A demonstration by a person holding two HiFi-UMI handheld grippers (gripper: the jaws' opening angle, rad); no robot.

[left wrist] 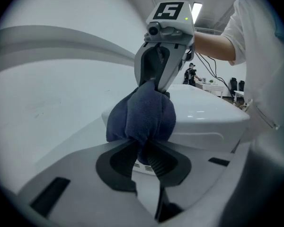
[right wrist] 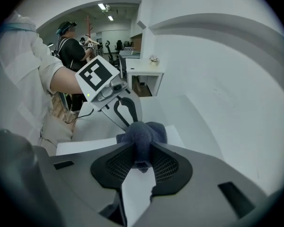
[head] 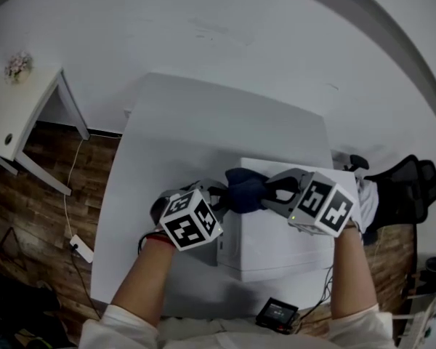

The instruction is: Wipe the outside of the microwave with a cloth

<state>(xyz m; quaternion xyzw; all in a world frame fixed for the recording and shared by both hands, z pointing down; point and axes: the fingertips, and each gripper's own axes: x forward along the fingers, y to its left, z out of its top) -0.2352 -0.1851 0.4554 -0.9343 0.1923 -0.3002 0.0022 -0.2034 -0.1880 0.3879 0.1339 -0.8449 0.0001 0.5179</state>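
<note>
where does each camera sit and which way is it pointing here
Head view: on the person's head, looking steeply down at table, microwave and cloth; left forearm, right forearm, left claw and right claw show.
Left gripper view: on the left claw, looking along its jaws, shut on the cloth, towards the right claw and right forearm.
Right gripper view: on the right claw, jaws shut on the cloth, facing the left claw and left forearm.
Shared: both gripper views face each other across the same cloth.
</note>
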